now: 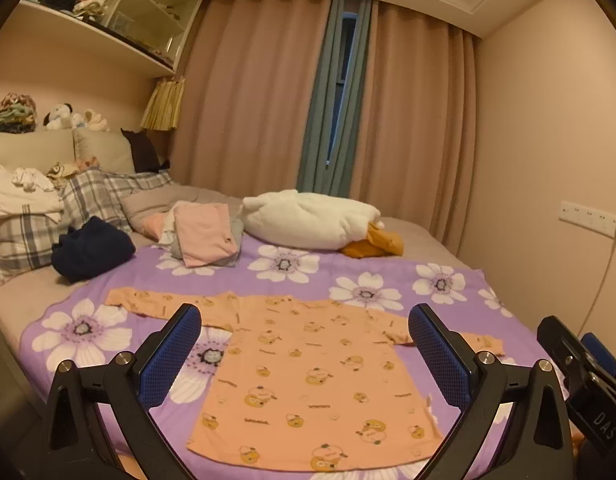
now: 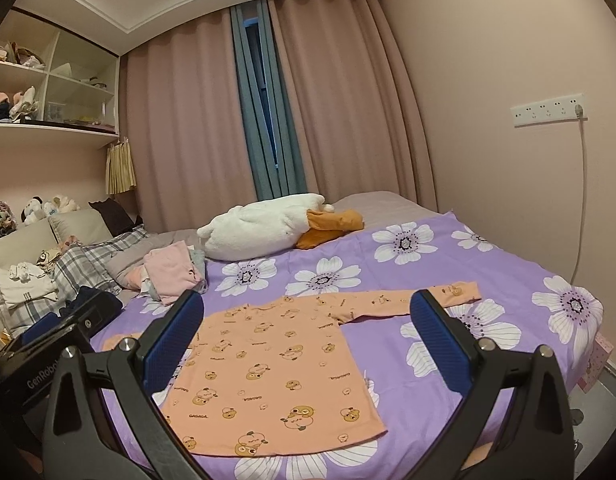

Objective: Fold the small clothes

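Note:
A small orange long-sleeved shirt [image 1: 308,376] with a duck print lies flat on the purple flowered sheet [image 1: 348,272], both sleeves spread out sideways. It also shows in the right wrist view [image 2: 267,372]. My left gripper [image 1: 305,348] is open and empty, held above the shirt's near half. My right gripper [image 2: 305,344] is open and empty, above the shirt's right side. The right gripper's body shows at the right edge of the left wrist view [image 1: 588,384].
A pile of folded pink and grey clothes [image 1: 205,236] and a dark blue garment [image 1: 91,254] lie at the back left. A white and orange plush pillow [image 1: 316,220] lies behind the shirt. Plaid pillows [image 1: 35,220] at the headboard. A wall runs along the right.

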Available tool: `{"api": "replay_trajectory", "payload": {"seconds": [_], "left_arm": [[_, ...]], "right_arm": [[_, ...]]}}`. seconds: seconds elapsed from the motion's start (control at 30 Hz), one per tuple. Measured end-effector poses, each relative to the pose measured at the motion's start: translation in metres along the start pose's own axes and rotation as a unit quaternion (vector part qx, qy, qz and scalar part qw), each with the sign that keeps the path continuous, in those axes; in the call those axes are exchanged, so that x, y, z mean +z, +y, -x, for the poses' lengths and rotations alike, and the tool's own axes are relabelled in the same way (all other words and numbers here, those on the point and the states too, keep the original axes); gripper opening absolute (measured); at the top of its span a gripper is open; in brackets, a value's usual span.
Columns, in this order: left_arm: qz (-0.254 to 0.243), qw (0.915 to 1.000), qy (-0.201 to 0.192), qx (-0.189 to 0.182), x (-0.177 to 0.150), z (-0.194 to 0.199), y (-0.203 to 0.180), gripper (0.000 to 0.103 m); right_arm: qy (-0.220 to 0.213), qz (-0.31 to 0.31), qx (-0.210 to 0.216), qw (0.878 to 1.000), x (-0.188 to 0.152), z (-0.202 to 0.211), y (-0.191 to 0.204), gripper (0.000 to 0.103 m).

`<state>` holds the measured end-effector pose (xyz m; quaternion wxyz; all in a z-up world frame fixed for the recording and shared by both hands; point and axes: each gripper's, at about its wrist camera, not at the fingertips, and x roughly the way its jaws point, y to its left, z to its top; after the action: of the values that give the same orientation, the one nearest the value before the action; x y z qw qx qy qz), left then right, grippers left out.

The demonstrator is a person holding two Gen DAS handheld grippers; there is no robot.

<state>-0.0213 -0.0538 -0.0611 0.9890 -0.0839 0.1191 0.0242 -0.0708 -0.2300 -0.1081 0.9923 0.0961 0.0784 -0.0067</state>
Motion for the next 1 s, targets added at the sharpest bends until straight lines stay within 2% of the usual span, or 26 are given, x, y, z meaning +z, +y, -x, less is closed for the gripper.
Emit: {"api": "replay_trajectory", "payload": {"seconds": [0.13,0.7,1.0], "left_arm": [[0.002,1.0,0.003,0.005,-0.0005,-0.0015,0.0014,0.102],[-0.003,0.9999,-0.006,-0.014,-0.0012,0.0,-0.0007,0.102],[-0.006,0.9999,-0.008,-0.008,0.0,0.0006,-0.0001,0.102]], "right_arm": [[0.001,0.0,-0.003,1.0,-0.0001,-0.002,0.0011,0.103],[0.003,0.003,-0.006,1.0,-0.0019,-0.0042,0.0019,0.103],[0.004,0.009,-0.006,1.0,-0.0023,-0.0047,0.0053,0.103]]}}
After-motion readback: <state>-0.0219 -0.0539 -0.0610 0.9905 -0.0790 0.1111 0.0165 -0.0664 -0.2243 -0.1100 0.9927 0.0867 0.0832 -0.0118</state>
